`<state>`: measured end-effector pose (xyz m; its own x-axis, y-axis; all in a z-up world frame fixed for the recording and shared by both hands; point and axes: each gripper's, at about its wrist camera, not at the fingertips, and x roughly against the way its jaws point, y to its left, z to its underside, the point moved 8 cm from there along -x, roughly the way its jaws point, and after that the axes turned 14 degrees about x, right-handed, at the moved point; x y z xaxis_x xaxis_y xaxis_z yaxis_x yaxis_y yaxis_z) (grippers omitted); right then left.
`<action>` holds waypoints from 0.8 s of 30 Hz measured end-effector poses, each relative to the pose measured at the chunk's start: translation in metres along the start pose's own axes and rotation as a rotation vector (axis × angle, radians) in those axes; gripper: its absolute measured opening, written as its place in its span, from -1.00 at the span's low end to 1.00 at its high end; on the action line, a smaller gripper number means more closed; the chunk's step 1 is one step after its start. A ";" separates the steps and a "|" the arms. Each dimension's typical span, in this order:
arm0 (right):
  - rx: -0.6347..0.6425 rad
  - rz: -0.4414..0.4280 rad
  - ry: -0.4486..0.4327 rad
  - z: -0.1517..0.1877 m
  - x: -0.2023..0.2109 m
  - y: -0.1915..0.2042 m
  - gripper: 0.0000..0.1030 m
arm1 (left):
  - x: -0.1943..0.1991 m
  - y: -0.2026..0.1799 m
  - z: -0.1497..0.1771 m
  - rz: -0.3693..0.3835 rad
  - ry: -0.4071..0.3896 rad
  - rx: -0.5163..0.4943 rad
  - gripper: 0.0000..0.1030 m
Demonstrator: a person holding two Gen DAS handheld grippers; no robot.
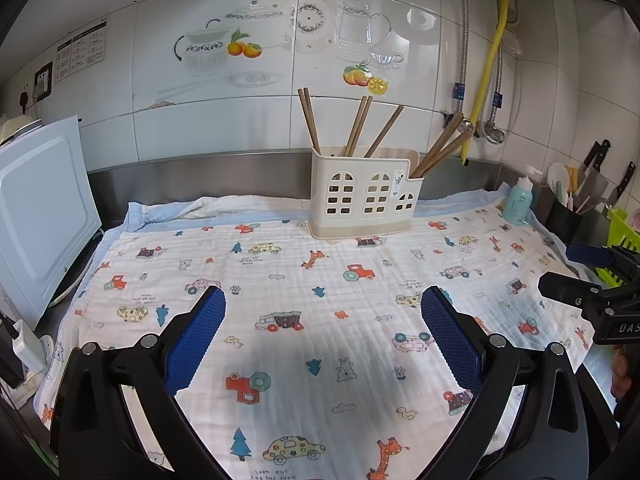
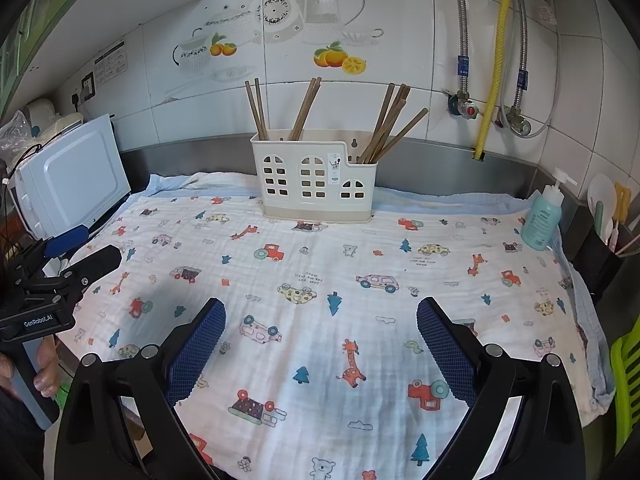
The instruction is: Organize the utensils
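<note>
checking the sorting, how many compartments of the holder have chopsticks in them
3. In the cream holder chopsticks stand in the left section, the middle and the low right one. Dividers inside are hidden.

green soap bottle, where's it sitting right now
In the right wrist view the green soap bottle stands at the far right edge of the printed cloth, right of the cream chopstick holder.

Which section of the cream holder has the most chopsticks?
The low section at the holder's right end: its bunch of chopsticks is clearly bigger than the pairs in the two taller sections.
</note>
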<state>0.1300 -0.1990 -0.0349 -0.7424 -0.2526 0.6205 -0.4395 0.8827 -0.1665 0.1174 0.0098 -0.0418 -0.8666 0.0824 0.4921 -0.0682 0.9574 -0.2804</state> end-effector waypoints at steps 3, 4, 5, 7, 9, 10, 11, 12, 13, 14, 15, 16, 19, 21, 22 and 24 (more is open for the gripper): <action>0.001 -0.004 -0.001 0.000 0.000 -0.001 0.81 | 0.000 0.000 0.000 0.000 0.001 0.000 0.89; 0.003 -0.003 0.000 0.000 -0.001 0.001 0.81 | 0.000 0.000 0.000 -0.002 0.002 0.000 0.89; 0.004 -0.001 0.002 0.000 -0.001 0.001 0.81 | -0.001 0.000 0.000 -0.003 0.003 -0.001 0.89; 0.005 -0.001 0.003 0.000 -0.002 0.000 0.81 | -0.002 0.000 0.000 -0.003 0.004 0.000 0.89; 0.004 -0.003 0.004 0.000 -0.003 0.001 0.81 | -0.002 0.001 0.000 -0.004 0.005 0.000 0.89; 0.006 -0.002 0.003 0.000 -0.003 0.001 0.81 | -0.002 0.001 0.000 -0.005 0.004 0.000 0.89; 0.007 -0.001 0.002 0.000 -0.003 0.001 0.81 | -0.003 0.001 -0.001 -0.005 0.004 0.000 0.89; 0.005 -0.003 0.002 0.000 -0.003 0.000 0.81 | -0.003 0.001 -0.001 -0.004 0.004 0.001 0.89; 0.004 -0.004 0.003 0.000 -0.003 0.001 0.81 | -0.003 0.001 -0.001 -0.004 0.004 0.002 0.89; 0.006 -0.002 0.003 0.000 -0.003 0.001 0.81 | -0.004 0.001 -0.001 -0.004 0.005 0.002 0.89; 0.006 -0.002 0.003 0.000 -0.003 0.001 0.81 | -0.004 0.001 -0.001 -0.004 0.004 0.001 0.89; 0.004 -0.002 0.004 0.000 -0.003 0.001 0.81 | -0.004 0.001 -0.001 -0.005 0.003 0.001 0.89; 0.005 -0.003 0.004 0.001 -0.004 0.001 0.81 | -0.005 0.002 -0.001 -0.006 0.003 0.003 0.89; 0.004 -0.004 0.005 0.001 -0.005 0.000 0.81 | -0.006 0.002 -0.002 -0.007 0.005 0.003 0.89; 0.004 -0.004 0.005 0.001 -0.005 0.001 0.81 | -0.006 0.002 -0.002 -0.006 0.005 0.004 0.89; 0.005 -0.004 0.004 0.001 -0.005 0.000 0.81 | -0.006 0.002 -0.002 -0.007 0.004 0.002 0.89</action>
<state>0.1332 -0.1982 -0.0392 -0.7385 -0.2542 0.6245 -0.4449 0.8796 -0.1681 0.1234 0.0117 -0.0437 -0.8642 0.0771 0.4972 -0.0747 0.9576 -0.2784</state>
